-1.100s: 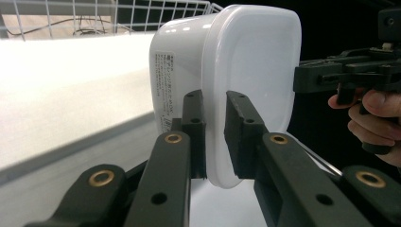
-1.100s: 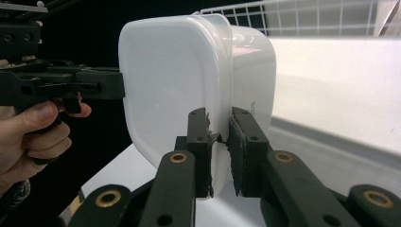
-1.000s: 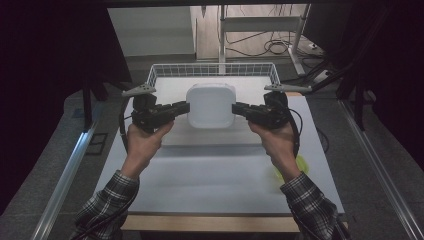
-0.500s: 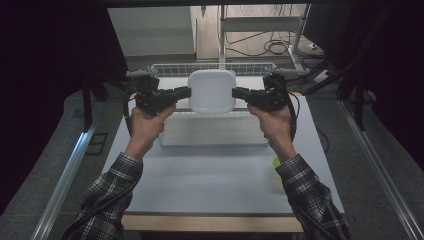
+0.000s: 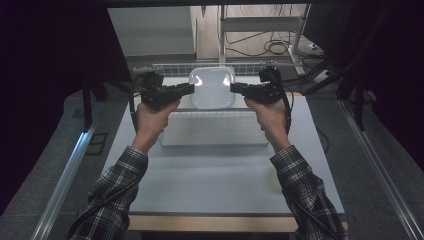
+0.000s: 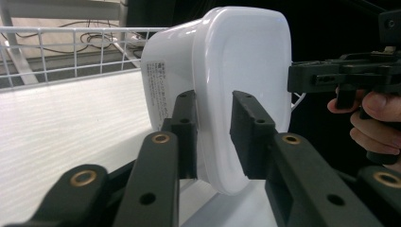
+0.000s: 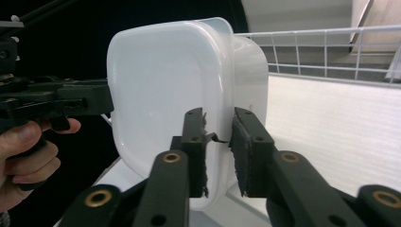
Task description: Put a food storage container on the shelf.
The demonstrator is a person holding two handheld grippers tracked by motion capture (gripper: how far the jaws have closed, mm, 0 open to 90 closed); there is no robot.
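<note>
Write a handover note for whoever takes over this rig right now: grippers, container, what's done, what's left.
Left gripper: jaws straddle the left rim of the white lidded container and have just been opening; whether the pads press is unclear.
Right gripper: same on the right rim, jaws also just opening.
Container: between both grippers at the wire basket at the table's far end; whether it rests on the basket floor is unclear.
Done: container is at the basket.
Left: probably finish the release and draw both grippers clear.

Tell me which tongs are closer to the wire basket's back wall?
Neither clearly: the left tongs hold the white plastic container at its left edge, the right tongs at its right edge, both about equally short of the white wire basket wall behind it.
</note>
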